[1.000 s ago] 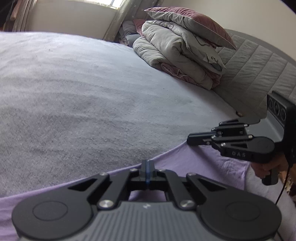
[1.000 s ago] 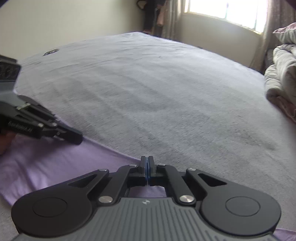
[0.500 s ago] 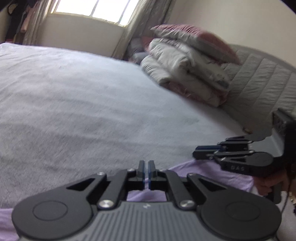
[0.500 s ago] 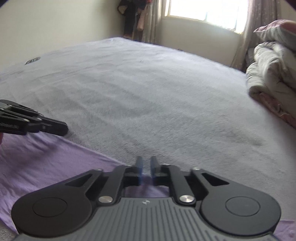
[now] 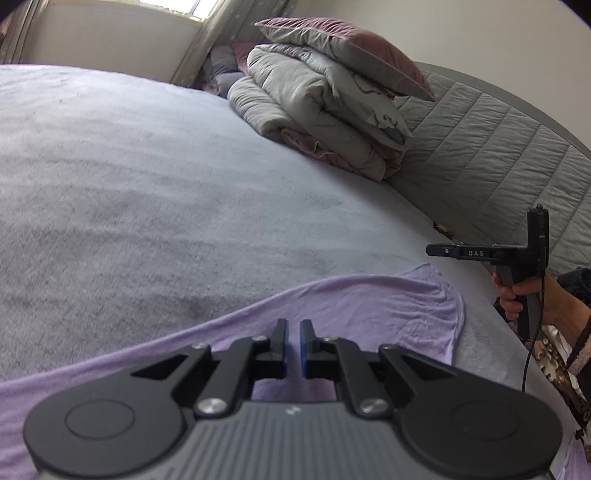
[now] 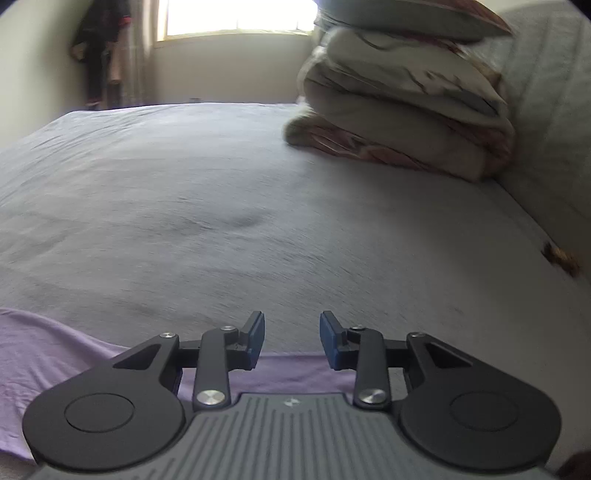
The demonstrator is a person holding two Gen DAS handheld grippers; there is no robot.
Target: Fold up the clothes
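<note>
From the left wrist camera we see the left gripper (image 5: 292,349) low over a lilac garment (image 5: 369,314) that lies flat on the grey bedspread (image 5: 147,206). Its blue-padded fingers (image 5: 305,349) stand a narrow gap apart with nothing between them; the lilac cloth shows through the gap beneath. The garment runs from the picture's lower left corner, under the gripper, to a rounded, wrinkled end on the gripper's right. Past that end, off the cloth, the right gripper (image 5: 436,251) is held level, seen side-on, by a hand (image 5: 517,299) wrapped round its pistol handle, with a thin cable hanging below. From this angle we cannot tell how its fingers stand. White letters on its side read "DAS". Beyond the garment, against the quilted grey headboard (image 5: 498,158), folded grey and pink duvets (image 5: 314,122) are stacked, with a mauve-trimmed pillow (image 5: 343,48) on top.

From the right wrist camera, which is somewhat blurred, we see the right gripper (image 6: 291,341) with its blue-padded fingers (image 6: 256,339) spread wide and empty. It hovers at the garment's (image 6: 55,362) far edge: the lilac cloth lies under the finger bases and stretches away to the gripper's left, while the fingertips reach over bare bedspread (image 6: 221,192). Far beyond the garment the duvet stack (image 6: 406,110) sits to the right, beside the headboard (image 6: 546,110), under a bright window (image 6: 236,14). A small brown scrap (image 6: 559,256) lies at the bedspread's right edge.
</note>
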